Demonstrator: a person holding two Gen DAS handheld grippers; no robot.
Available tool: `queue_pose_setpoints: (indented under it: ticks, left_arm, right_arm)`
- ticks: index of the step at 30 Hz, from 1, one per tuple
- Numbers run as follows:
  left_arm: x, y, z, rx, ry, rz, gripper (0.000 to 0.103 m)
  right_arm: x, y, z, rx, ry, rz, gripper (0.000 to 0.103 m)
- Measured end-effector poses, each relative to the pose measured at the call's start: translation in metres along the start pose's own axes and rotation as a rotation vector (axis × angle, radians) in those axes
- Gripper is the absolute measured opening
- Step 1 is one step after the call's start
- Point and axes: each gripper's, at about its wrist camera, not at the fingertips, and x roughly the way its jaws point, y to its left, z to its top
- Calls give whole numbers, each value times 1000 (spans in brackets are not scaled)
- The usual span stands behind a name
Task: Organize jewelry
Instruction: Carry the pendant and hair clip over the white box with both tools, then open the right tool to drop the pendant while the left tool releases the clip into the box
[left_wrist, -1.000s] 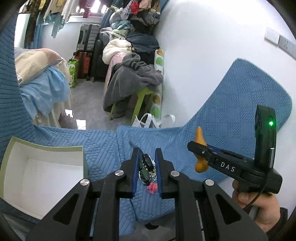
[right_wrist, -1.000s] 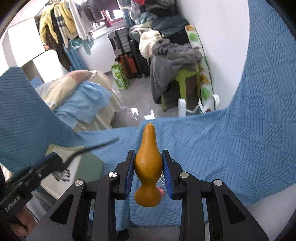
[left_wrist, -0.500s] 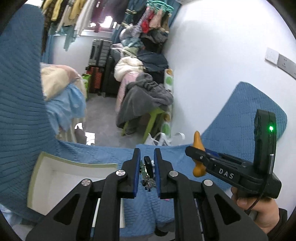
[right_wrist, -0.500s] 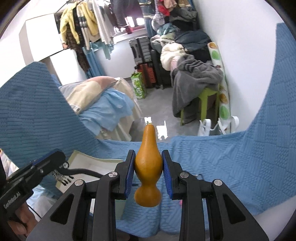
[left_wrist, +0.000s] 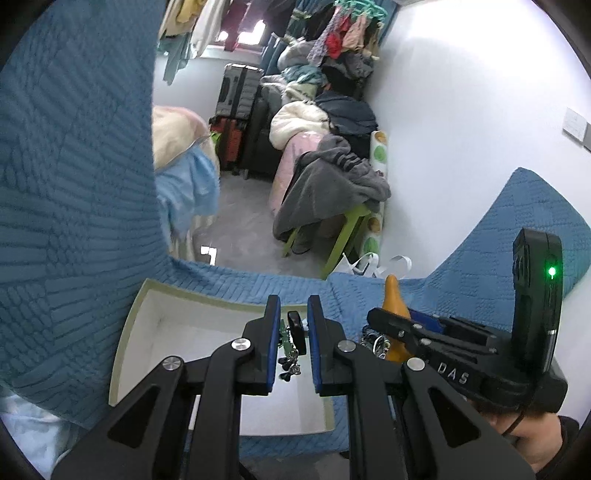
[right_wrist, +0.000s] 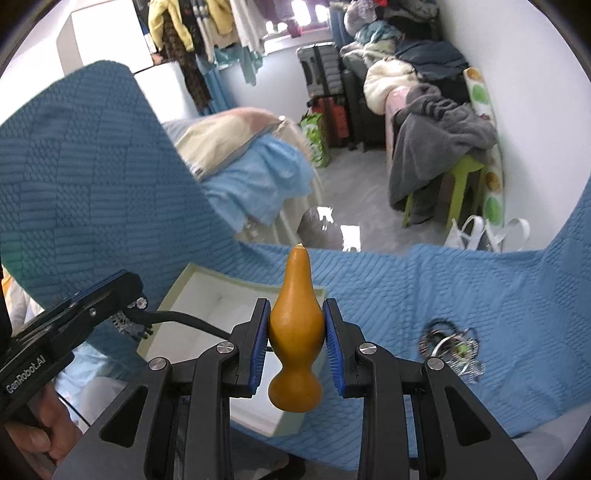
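Box on the quilt, jewelry pile to its right, gourd held above box's near edge

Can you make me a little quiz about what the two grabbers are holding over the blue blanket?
1. True or false: the right gripper holds an orange gourd-shaped piece between its fingers.
2. What hangs from the left gripper? A) a spoon B) a dark charm cluster C) a sock
3. Fill in: below the left gripper sits an open white ____ on the blue blanket.

Key
1. True.
2. B. The small dark dangling piece is pinched between the blue-padded fingers.
3. Box. More tangled jewelry lies on the blanket to the right, outside it.
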Motion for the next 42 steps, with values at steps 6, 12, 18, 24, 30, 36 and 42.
queue_pose_setpoints:
  ticks: [6,12,18,24,30,36,42]
  left_arm:
    - [13,20,-8,-36,51,16,15]
    - [22,28,-13,-50,90,15,15]
    - [32,33,-18,-32,141,34,15]
    - [39,36,-24,-8,194,69,15]
    - [45,39,-29,17,230,108,15]
    - [46,43,-31,21,243,130,15]
    - [47,46,-31,16,260,137,27]
  right_arm:
    - [27,16,-14,-21,59,1,26]
    - [50,23,-26,-26,115,-6,26]
    - [73,23,-37,-12,165,-13,26]
    - [91,24,-49,-18,207,-37,26]
    - [92,23,-52,-29,208,-65,27]
    - [85,25,-50,-40,185,-76,27]
    - [75,26,-44,-44,164,-68,38]
